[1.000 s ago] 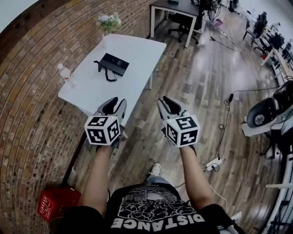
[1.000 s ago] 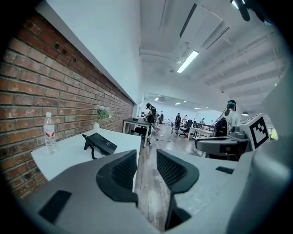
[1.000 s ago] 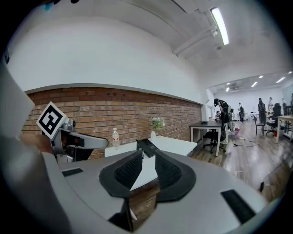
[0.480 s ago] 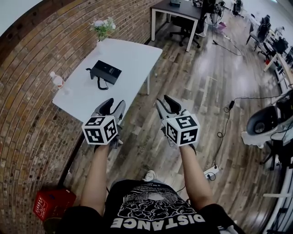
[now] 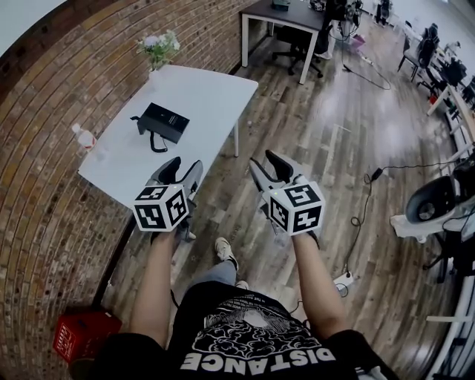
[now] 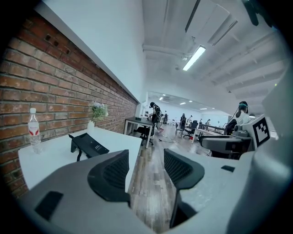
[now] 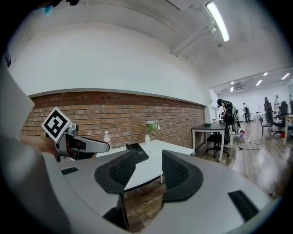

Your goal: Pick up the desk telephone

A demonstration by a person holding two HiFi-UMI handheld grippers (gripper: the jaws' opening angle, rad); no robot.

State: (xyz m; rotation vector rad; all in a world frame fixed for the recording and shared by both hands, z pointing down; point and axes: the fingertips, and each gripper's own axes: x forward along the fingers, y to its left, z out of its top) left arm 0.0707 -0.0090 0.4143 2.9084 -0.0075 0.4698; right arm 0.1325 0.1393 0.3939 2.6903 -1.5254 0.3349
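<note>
The black desk telephone (image 5: pixel 163 121) lies on the white table (image 5: pixel 204 93) with its coiled cord hanging off its near side. It also shows in the left gripper view (image 6: pixel 89 144) and, partly behind a jaw, in the right gripper view (image 7: pixel 138 151). My left gripper (image 5: pixel 182 169) hovers at the table's near edge, short of the phone, its jaws opening with nothing between them (image 6: pixel 146 156). My right gripper (image 5: pixel 267 165) is over the wooden floor to the right of the table, its jaws also opening and empty (image 7: pixel 149 158).
A water bottle (image 5: pixel 84 137) stands at the table's left edge and a flower vase (image 5: pixel 157 48) at its far corner. A brick wall runs along the left. A dark desk (image 5: pixel 286 15) stands beyond, a red crate (image 5: pixel 82 332) and a power strip (image 5: pixel 343 280) lie on the floor.
The person has stepped toward the table and both grippers have come closer to it. Both pairs of jaws have spread wider.
</note>
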